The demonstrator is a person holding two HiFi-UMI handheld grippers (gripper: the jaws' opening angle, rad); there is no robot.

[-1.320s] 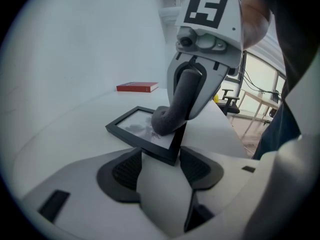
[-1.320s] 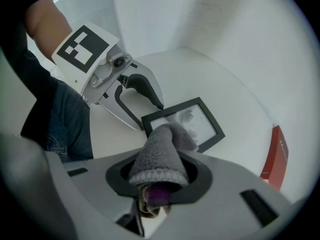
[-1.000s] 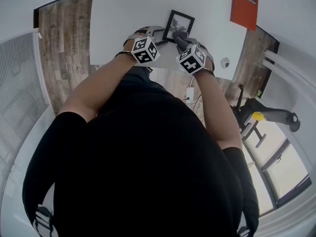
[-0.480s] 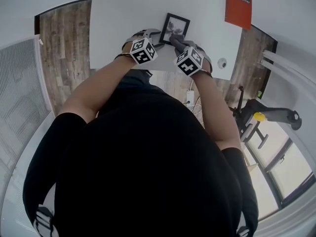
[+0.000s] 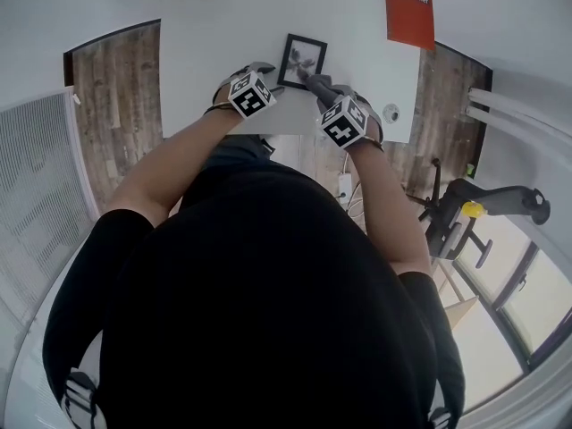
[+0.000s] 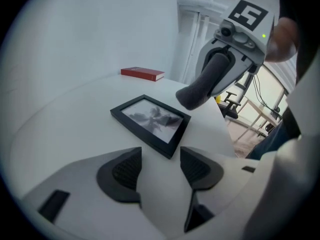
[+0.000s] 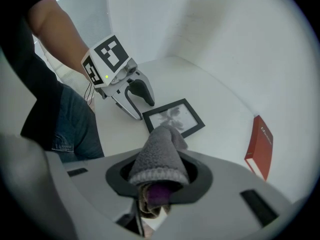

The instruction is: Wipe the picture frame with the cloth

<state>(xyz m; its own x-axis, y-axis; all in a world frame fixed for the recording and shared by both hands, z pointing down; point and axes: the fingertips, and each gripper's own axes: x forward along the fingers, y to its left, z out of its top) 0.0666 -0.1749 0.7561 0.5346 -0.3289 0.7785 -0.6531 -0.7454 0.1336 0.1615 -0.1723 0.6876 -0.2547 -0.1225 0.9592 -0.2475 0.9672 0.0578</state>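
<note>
Nearest: my right gripper [image 7: 159, 176], jaws clamped on the grey cloth [image 7: 161, 154], which looks soft and pliant. Next: my left gripper [image 6: 160, 170], jaws apart, empty. Beyond: picture frame [image 6: 151, 123], flat on the table [image 6: 75, 114]; likely light and fragile, so I'd steady its rim.

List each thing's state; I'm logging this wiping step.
Picture frame: lying flat, face up.
Cloth: clamped in right gripper, tip near the frame.
Right gripper: shut on the cloth.
Left gripper: open, empty, beside the frame.
Red book: closed, lying flat.
</note>
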